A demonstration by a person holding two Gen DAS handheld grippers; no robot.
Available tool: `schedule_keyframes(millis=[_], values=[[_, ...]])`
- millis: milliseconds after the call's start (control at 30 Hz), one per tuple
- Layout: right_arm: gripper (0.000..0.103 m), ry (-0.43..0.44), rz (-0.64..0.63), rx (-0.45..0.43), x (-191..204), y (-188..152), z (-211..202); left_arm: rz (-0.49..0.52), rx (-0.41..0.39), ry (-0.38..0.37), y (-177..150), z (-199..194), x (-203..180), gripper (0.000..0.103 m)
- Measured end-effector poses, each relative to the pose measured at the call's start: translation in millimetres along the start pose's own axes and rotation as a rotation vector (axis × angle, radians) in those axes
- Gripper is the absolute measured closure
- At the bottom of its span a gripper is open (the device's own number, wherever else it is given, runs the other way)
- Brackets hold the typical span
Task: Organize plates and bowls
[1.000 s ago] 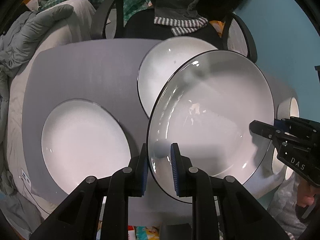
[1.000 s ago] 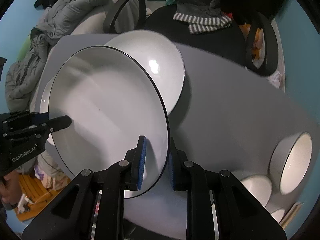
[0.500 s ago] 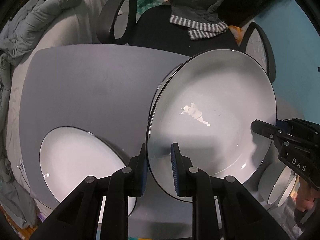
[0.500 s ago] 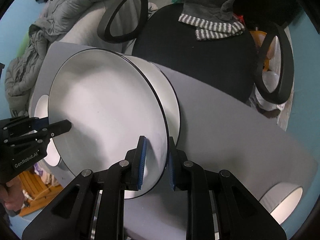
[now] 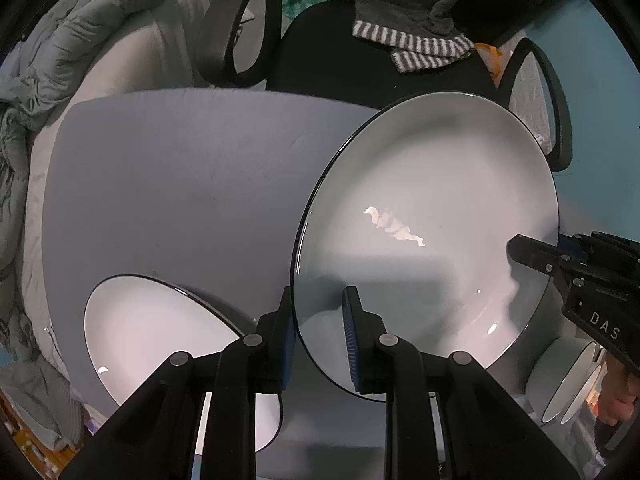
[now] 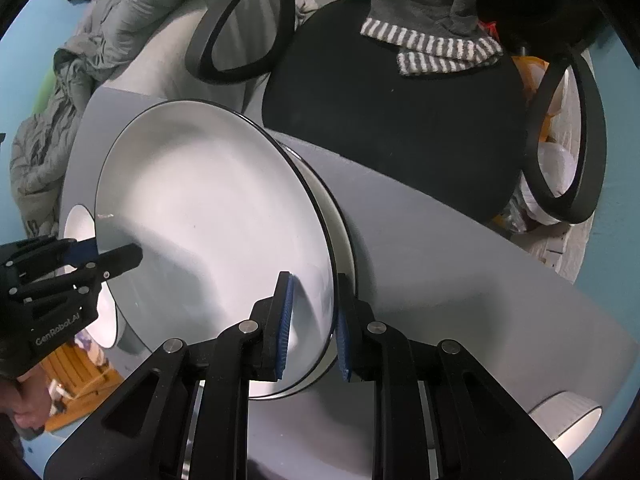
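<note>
I hold one large white plate point(image 5: 432, 216) with a thin black rim between my two tongs. It is glossy and bare, with a small bright glare near its middle. In the left wrist view it fills the right half of the frame. My left tongs point(image 5: 318, 336) at bottom centre pinch its near edge, blue pads on either side of the rim. My right tongs point(image 6: 310, 320) pinch the opposite edge the same way, at bottom centre of the right wrist view. There, a second plate point(image 6: 345, 236) of the same kind lies just under the held one, only its right rim showing. A third plate point(image 5: 160, 344) rests flat on the grey desk point(image 5: 180, 184) at lower left. Two white bowls point(image 5: 568, 380) sit nested at lower right, tipped on their sides, nothing visible inside. Another bowl point(image 6: 568, 424) stands at lower right of the right wrist view.
</note>
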State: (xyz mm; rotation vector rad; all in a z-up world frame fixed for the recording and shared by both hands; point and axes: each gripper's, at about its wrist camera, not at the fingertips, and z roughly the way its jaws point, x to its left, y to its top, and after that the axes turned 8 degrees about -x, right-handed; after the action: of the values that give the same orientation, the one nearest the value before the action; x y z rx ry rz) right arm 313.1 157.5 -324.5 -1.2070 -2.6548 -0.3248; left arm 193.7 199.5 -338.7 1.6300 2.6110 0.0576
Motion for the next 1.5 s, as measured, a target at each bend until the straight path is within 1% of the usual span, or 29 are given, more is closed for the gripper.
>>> schedule_keyframes(millis=[200,233,300,433,533,567,633,800,933,1000,1067,1133,1200,1233,1267,1367,1500], values=[[0.084,0.004,0.02,0.007,-1,2,2,0.002,0.001,0.012,3,2,-1,0.08],[0.082,0.003,0.022,0.01,-1,3,3,0.0,0.004,0.011,3,3,0,0.08],[0.078,0.006,0.032,0.017,-1,4,4,-0.002,0.008,0.007,5,4,-1,0.08],[0.064,0.0,0.059,0.032,4,5,6,0.025,0.001,0.031,5,5,-7,0.071],[0.058,-0.035,0.058,0.05,12,6,8,0.04,-0.004,0.054,5,3,-11,0.068],[0.056,-0.051,0.062,0.058,15,6,9,0.038,-0.005,0.057,5,3,-12,0.065],[0.055,-0.075,0.071,0.069,16,5,9,0.028,-0.008,0.056,4,3,-11,0.063],[0.052,-0.124,0.064,0.072,23,0,7,-0.001,-0.014,0.055,-1,-1,-5,0.062],[0.045,-0.143,0.046,0.075,31,-5,5,-0.025,-0.027,0.03,-8,-7,0,0.061],[0.045,-0.16,0.033,0.069,34,-7,2,-0.03,-0.034,0.025,-11,-9,1,0.06],[0.045,-0.18,0.024,0.062,36,-9,0,-0.034,-0.044,0.019,-16,-11,2,0.055],[0.044,-0.199,0.017,0.055,39,-10,-3,-0.03,-0.047,0.017,-19,-13,2,0.055],[0.039,-0.245,-0.002,0.048,42,-11,-5,-0.028,-0.051,0.016,-22,-15,2,0.055],[0.034,-0.272,-0.011,0.044,43,-12,-6,-0.028,-0.054,0.014,-23,-16,2,0.055],[0.034,-0.279,-0.017,0.037,43,-12,-7,-0.028,-0.059,0.012,-24,-18,3,0.055],[0.034,-0.247,-0.035,0.032,48,-14,-9,-0.033,-0.069,0.006,-28,-22,3,0.055],[0.034,-0.262,-0.045,0.021,52,-17,-13,-0.037,-0.087,0.006,-34,-32,5,0.055]])
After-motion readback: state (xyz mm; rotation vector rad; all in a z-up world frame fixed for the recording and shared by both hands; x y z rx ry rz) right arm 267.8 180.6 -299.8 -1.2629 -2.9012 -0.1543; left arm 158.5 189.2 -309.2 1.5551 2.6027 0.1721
